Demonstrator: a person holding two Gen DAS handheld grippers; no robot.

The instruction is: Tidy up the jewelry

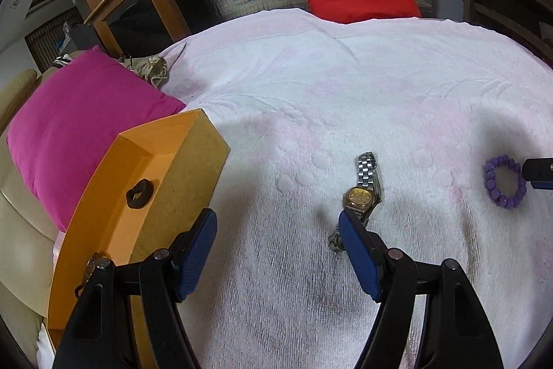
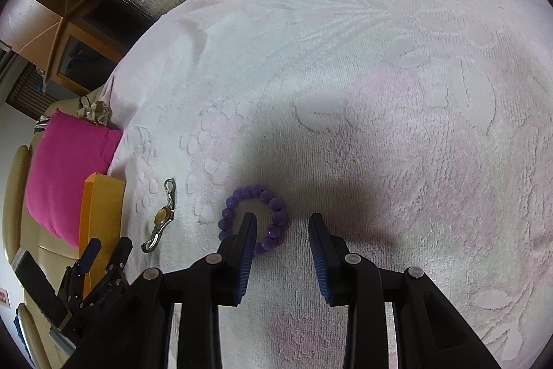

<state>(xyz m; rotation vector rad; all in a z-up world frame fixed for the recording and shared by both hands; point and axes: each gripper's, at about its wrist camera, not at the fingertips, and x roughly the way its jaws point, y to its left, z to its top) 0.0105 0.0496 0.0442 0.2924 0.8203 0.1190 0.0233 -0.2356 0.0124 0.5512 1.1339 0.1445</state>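
Watch (image 1: 361, 197) dial gold; lettering unreadable.

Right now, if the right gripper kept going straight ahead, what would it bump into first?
Probably the purple bead bracelet: the right gripper is open, its left finger already over the ring. Depth is unclear; it may be hovering above.

Orange box (image 1: 145, 182) left; towel (image 1: 345, 85) ctr open

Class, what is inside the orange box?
A dark ring-shaped piece lies in the orange box. The left tongs hide its near end, where a round metal piece peeks out.
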